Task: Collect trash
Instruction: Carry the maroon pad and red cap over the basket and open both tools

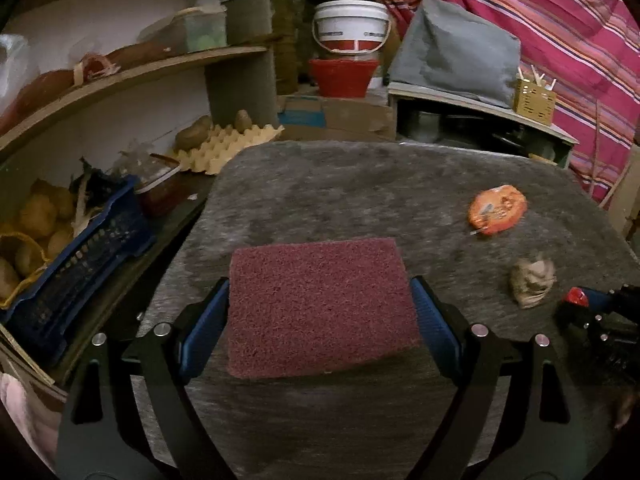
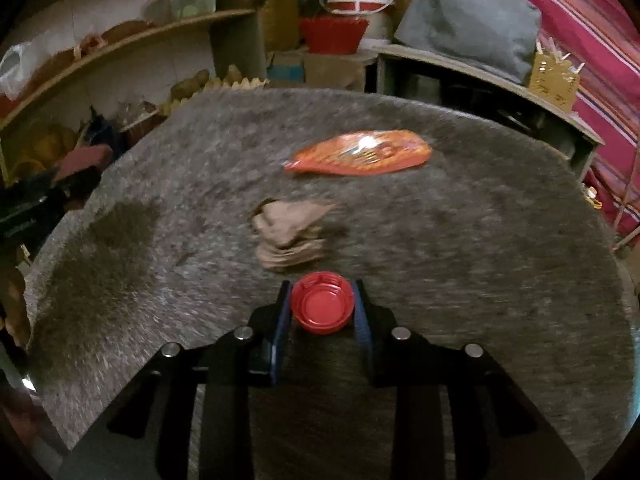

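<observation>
My left gripper [image 1: 320, 282] is shut on a maroon scouring pad [image 1: 320, 308], its blue pads pressed against the pad's two sides just above the grey stone table [image 1: 340, 184]. My right gripper [image 2: 321, 285] is shut on a red bottle cap [image 2: 322, 308], which sits open side up between the fingers close to the table surface. Just beyond the cap lies a crumpled brownish paper wad [image 2: 290, 232]. Farther back is a flat orange snack wrapper [image 2: 360, 153]. In the left wrist view the wrapper [image 1: 497, 209] and the wad [image 1: 532, 282] lie to the right.
A dark damp patch [image 2: 104, 248] marks the table's left side. Left of the table stand a blue crate [image 1: 80, 256] of potatoes and an egg tray [image 1: 228, 144] under shelves. Behind are a white bucket [image 1: 351, 28], a red basket [image 1: 344, 76] and a striped cloth [image 1: 560, 40].
</observation>
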{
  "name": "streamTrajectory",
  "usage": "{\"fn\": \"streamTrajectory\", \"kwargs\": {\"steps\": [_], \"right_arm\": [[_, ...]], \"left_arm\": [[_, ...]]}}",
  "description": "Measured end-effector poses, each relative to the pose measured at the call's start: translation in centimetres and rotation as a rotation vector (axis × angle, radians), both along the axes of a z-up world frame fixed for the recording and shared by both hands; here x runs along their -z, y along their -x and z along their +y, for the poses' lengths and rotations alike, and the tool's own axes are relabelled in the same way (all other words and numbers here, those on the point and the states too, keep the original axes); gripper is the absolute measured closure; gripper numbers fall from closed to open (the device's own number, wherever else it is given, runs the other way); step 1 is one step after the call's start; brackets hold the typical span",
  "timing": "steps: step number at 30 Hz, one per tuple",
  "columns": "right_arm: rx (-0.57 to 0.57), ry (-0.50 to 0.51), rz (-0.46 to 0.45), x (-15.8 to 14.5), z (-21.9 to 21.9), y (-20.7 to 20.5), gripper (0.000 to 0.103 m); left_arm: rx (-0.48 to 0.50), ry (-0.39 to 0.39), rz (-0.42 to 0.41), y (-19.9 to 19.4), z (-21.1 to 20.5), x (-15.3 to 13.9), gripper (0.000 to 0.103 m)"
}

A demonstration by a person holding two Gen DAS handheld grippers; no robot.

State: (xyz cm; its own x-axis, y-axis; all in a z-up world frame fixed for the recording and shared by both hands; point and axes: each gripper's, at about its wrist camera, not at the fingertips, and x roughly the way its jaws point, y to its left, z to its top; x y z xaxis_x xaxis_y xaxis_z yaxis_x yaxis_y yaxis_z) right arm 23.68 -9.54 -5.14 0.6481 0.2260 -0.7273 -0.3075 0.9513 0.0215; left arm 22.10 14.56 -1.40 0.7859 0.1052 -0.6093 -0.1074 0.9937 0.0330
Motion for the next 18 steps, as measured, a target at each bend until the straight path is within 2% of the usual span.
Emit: {"fn": "streamTrajectory", "kwargs": {"steps": [6, 13, 18], "right_arm": [[0.091, -0.019, -0.067, -3.1, -7.0, 1.1, 0.073], [0.288, -0.056, -0.132, -6.3, -19.5, 3.5, 0.073], [0.442, -0.044, -0.15, -6.7, -28.1, 6.0, 0.073]], "left_arm": [[0.08, -0.012, -0.056, 0.3, -6.6, -2.6, 0.018], [0.211, 0.01, -0.089, 0.1, -16.7, -4.7, 0.018], [0.326, 0.015, -0.101, 0.4, -24.8, -5.2, 0.018]]}}
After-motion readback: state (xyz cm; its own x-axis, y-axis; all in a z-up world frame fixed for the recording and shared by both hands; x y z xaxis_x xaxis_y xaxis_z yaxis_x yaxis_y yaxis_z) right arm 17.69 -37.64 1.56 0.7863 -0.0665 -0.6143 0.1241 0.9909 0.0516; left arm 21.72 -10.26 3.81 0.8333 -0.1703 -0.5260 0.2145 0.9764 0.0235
